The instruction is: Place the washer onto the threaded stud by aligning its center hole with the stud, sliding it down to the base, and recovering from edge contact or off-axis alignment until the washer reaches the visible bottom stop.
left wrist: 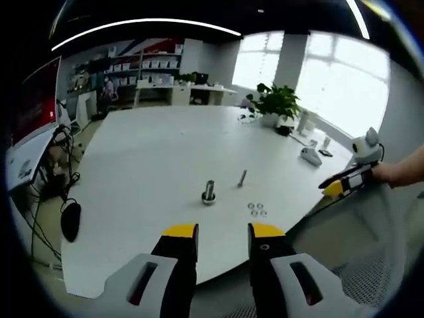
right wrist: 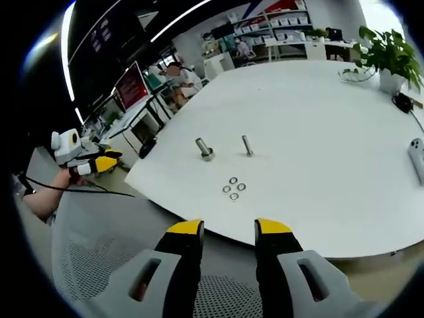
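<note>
Washers (right wrist: 233, 188) — four of them — lie loose on the bench (right wrist: 318, 132) at centre frame, below two upright studs (right wrist: 204, 148); nothing is picked yet. Your right tongs (right wrist: 228, 228) and left tongs (left wrist: 223, 230) both stand open and empty off the near edge. Next you reach in and pinch one washer. Right gripper view separates the washers; left gripper view blurs them.

At frame centre, four small silver ring washers (right wrist: 234, 188) lie clustered on the round white table (right wrist: 318, 119). Just above stand two upright grey threaded metal studs (right wrist: 204, 148). The right gripper (right wrist: 228, 230), jaws parted and empty, rises from the bottom; the left gripper (right wrist: 99, 163) shows at far left.
</note>
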Motion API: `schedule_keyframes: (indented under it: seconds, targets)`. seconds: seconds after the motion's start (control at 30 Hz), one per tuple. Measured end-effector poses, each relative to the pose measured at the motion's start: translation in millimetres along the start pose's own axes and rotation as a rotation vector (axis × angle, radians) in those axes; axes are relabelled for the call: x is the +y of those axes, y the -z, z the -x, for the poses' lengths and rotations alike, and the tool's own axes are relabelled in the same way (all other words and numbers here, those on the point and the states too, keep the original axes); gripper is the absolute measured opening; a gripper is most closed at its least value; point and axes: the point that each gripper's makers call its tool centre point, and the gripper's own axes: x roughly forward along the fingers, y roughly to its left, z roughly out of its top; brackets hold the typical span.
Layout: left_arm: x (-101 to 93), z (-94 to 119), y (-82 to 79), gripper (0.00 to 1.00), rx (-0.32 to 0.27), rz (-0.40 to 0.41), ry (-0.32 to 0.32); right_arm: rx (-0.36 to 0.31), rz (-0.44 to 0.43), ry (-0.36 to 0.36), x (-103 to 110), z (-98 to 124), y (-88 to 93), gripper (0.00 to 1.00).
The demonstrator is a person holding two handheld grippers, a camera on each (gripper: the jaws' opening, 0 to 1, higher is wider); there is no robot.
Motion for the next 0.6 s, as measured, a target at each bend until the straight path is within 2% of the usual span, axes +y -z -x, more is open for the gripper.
schedule_keyframes:
  seconds: [0.07, 0.13, 0.3, 0.47, 0.6]
  targets:
    - [-2.1, 0.2, -5.7, 0.31, -0.031, 0.024, 0.021, -0.003, -0.002, 0.003, -0.3, 0.5, -0.6, 0.33]
    - [-2.0, 1.4, -8.6, 0.31, -0.048, -0.004, 0.008, -0.002, -0.003, 0.015, -2.8, 0.7, -0.8, 0.33]
    - [-3.0, -2.6, -2.0, 0.32, -0.014, 0.0, 0.018, 0.003, -0.002, 0.029, -5.2, 1.0, 0.0, 0.33]
    - [-7.4, -1.8, -3.6, 0.3, -0.023, -0.017, 0.031, -0.001, 0.007, 0.044, -8.6, 2.1, -0.6, 0.33]
    - [-9.4, -4.2, -0.5, 0.3, -0.006, -0.013, 0.044, -0.017, -0.003, 0.057, -11.5, 3.5, -2.8, 0.33]
